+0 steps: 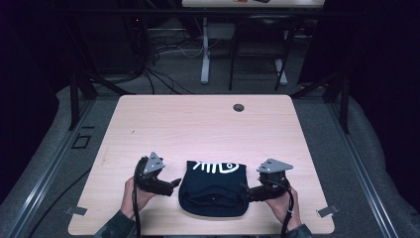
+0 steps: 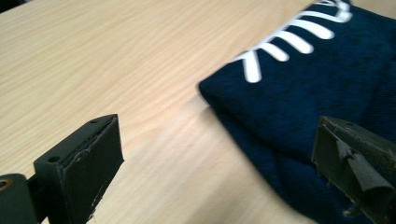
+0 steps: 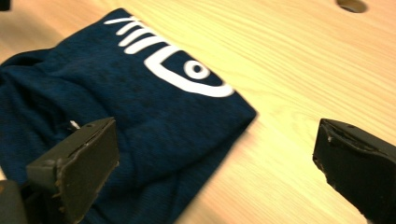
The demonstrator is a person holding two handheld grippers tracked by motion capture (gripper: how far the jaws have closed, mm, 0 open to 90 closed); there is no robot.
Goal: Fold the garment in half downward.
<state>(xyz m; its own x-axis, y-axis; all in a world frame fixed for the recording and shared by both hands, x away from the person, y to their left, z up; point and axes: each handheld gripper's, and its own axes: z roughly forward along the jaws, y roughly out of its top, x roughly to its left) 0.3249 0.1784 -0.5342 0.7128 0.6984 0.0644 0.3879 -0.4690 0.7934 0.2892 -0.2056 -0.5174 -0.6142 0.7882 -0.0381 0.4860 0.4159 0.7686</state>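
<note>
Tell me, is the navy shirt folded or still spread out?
Folded. The navy shirt lies as a compact bundle on the table, layered edges showing along its near side, white print facing up.

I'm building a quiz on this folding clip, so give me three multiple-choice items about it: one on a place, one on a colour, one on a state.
1. Where does the folded garment lie on the table?
A. far edge
B. near edge, between the two claws
C. left corner

2. What colour is the print on it?
A. white
B. red
C. yellow

3. How do the left claw jaws stand?
A. shut on the cloth
B. shut on nothing
C. open, gripping nothing

Answers:
1 B: the high view shows it between the left claw and the right claw.
2 A: white stripes and an eye shape on dark blue.
3 C: the left gripper view shows the jaws wide apart.
</note>
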